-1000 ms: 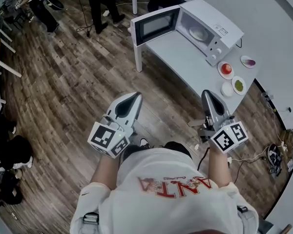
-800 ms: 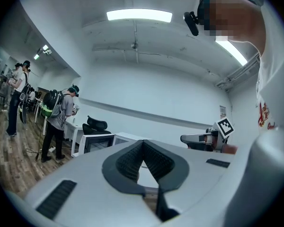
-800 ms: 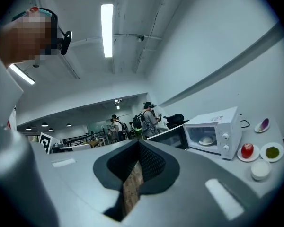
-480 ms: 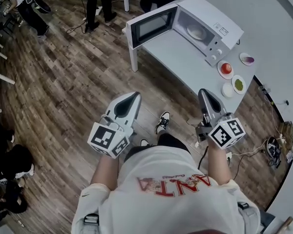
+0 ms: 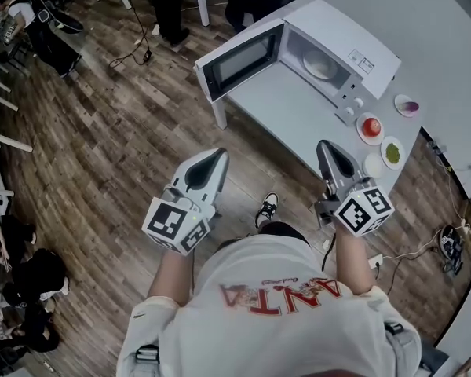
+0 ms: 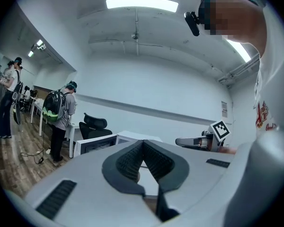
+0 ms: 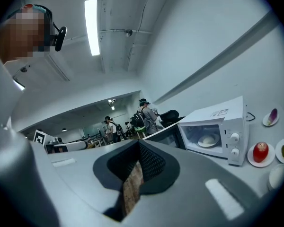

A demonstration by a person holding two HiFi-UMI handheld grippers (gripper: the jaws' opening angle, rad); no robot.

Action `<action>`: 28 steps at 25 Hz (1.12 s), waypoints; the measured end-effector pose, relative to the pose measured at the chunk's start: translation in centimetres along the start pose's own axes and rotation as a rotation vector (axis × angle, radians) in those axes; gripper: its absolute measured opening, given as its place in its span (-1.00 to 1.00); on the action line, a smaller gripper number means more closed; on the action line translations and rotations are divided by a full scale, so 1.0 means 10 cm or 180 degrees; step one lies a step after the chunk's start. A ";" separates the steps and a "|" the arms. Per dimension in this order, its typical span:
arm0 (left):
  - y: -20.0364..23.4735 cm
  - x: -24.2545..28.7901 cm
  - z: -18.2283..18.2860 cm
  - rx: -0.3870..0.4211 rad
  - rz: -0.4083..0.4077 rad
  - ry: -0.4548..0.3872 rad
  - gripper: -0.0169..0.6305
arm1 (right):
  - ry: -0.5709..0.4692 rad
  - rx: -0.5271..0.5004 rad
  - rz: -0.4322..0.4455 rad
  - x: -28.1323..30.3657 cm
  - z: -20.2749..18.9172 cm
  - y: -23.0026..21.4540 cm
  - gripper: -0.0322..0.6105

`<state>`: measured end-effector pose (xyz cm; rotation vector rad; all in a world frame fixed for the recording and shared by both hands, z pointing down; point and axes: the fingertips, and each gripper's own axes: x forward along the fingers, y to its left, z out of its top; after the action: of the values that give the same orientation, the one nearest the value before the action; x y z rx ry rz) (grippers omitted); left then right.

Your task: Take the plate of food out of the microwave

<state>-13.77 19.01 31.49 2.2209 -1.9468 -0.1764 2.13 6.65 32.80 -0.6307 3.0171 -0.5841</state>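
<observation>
A white microwave (image 5: 341, 42) stands on the white table (image 5: 298, 112) with its door (image 5: 243, 60) swung wide open to the left. Inside it lies a pale plate of food (image 5: 320, 65), also visible in the right gripper view as the plate (image 7: 208, 140). Both grippers are held level in front of the person, well short of the microwave. My left gripper (image 5: 220, 155) is over the wooden floor, its jaws meeting at the tips with nothing between them. My right gripper (image 5: 323, 146) is by the table's near edge, also shut and empty.
To the right of the microwave sit small plates: one with a red piece (image 5: 370, 128), one with green (image 5: 392, 153), one with purple (image 5: 407, 105), and a white dish (image 5: 373, 164). People stand beyond the table (image 5: 169, 2). Cables lie on the floor at right (image 5: 451, 246).
The person has stepped toward the table, carrying both grippers forward. The microwave and table now appear nearer and larger. Both grippers stay shut.
</observation>
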 end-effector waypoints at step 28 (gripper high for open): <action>0.23 3.09 -0.07 0.0294 -0.0824 0.0525 -0.92 | -0.0135 0.0553 -0.0905 0.65 0.22 -2.20 -0.90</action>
<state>-11.69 -11.80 33.64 2.4550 -1.6113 0.0625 4.84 -15.37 39.08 -1.0528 2.8145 -0.8184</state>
